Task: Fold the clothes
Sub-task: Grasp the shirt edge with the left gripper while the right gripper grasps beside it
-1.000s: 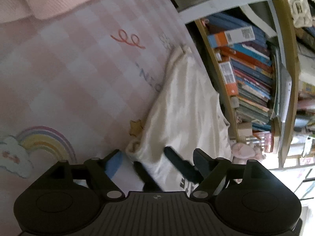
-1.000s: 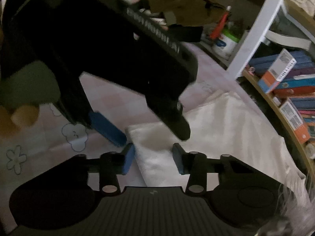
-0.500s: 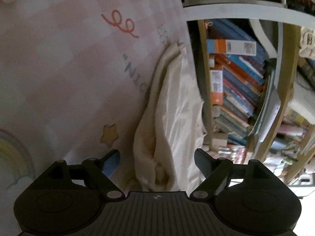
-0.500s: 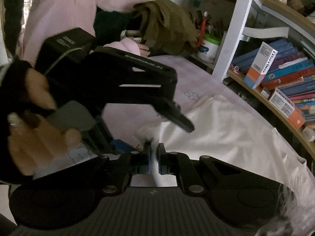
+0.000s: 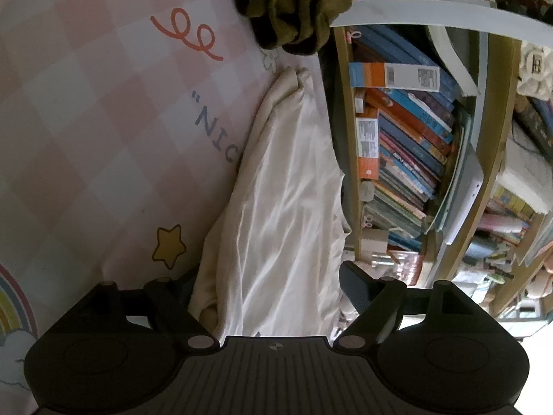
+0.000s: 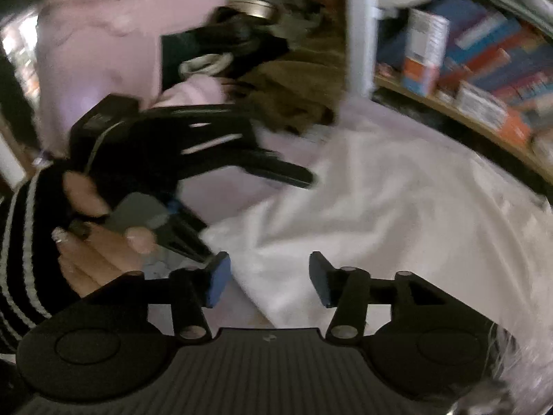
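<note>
Now, in the left wrist view, the olive garment (image 5: 304, 3) has come into sight at the far edge since half a second ago, and the cream garment (image 5: 287, 200) lies flatter and longer than the bunched roll it was then. The left gripper (image 5: 266, 280) hovers low over the near end of that cloth, its jaws spread wide to either side of the fabric with nothing pinched between them. The cloth runs from near to far along the right edge of a pink checked sheet (image 5: 90, 131) printed with a star, a rainbow and letters; just right of it stands a bookshelf (image 5: 404, 159) packed with leaning books. In the right wrist view, the right gripper (image 6: 268, 282), which was clamped shut half a second ago, has parted, blue pads (image 6: 217, 283) wide and empty, poised over the near left corner of the cream garment (image 6: 397, 207). To the left, a hand (image 6: 93, 242) with a striped sleeve grips the handle of the left gripper (image 6: 259, 214), whose fingers straddle the cloth's left edge. Farther off sit the olive garment (image 6: 293, 100), something pink and blurred, and the bookshelf (image 6: 484, 79) at right; this view is motion-smeared.
</note>
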`<state>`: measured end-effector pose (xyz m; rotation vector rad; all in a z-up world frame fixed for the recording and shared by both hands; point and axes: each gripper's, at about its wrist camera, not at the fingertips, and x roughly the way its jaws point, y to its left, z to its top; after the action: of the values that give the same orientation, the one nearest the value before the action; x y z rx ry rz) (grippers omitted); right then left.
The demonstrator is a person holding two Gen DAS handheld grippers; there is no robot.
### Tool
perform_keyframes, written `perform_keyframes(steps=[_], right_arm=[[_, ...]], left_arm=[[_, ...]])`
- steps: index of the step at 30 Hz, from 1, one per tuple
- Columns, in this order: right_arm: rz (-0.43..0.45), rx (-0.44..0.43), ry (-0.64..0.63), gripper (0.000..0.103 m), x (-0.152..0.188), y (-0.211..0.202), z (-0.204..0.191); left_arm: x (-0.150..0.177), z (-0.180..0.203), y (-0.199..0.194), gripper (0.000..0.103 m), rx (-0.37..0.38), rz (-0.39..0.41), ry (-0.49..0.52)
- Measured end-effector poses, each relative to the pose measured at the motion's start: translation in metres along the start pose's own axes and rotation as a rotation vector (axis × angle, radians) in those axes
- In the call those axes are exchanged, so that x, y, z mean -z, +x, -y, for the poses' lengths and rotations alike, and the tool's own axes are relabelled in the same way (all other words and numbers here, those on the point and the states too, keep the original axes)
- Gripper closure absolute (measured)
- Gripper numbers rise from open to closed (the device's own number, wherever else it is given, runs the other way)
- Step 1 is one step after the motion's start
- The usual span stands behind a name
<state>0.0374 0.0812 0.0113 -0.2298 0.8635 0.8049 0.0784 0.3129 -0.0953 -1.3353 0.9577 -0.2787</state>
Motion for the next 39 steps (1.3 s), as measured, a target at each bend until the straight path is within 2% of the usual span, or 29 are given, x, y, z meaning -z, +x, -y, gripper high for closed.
perform_keyframes(steps=[6,9,12,15,18,20,22,24,32,37,39], right_arm=[[-0.051,0.132,0.168,0.037,-0.010,-0.008,0.058],[-0.087,0.201,0.243,0.029,-0.021,-0.005,0.084],[-0.111,0.244,0.286,0.024,-0.035,0.000,0.103],[-0.128,0.275,0.288,0.019,-0.052,0.011,0.112],[-0.151,0.296,0.288,0.017,-0.070,0.025,0.118],[-0.163,0.305,0.295,0.017,-0.081,0.036,0.121],[-0.180,0.316,0.312,0.017,-0.091,0.048,0.125],[-0.199,0.320,0.332,0.017,-0.102,0.058,0.130],[-0.242,0.275,0.365,0.017,-0.153,0.090,0.122],[-0.270,0.224,0.292,0.017,-0.181,0.115,0.093],[-0.294,0.216,0.239,0.017,-0.186,0.127,0.078]], left_arm=[[0.006,0.008,0.002,0.023,-0.037,-0.005,0.070],[0.007,0.009,0.001,0.027,-0.054,0.005,0.088],[0.008,0.009,0.000,0.035,-0.077,0.017,0.098],[0.011,0.004,-0.001,0.048,-0.087,0.035,0.087],[0.014,-0.001,-0.002,0.065,-0.103,0.057,0.073],[0.015,-0.003,-0.003,0.083,-0.121,0.072,0.067],[0.017,-0.004,-0.004,0.090,-0.141,0.086,0.075],[0.020,0.002,-0.005,0.092,-0.145,0.103,0.117],[0.047,0.055,0.006,0.092,-0.171,0.110,0.449],[0.063,0.088,0.012,0.092,-0.185,0.114,0.652],[0.066,0.090,0.015,0.092,-0.188,0.109,0.671]])
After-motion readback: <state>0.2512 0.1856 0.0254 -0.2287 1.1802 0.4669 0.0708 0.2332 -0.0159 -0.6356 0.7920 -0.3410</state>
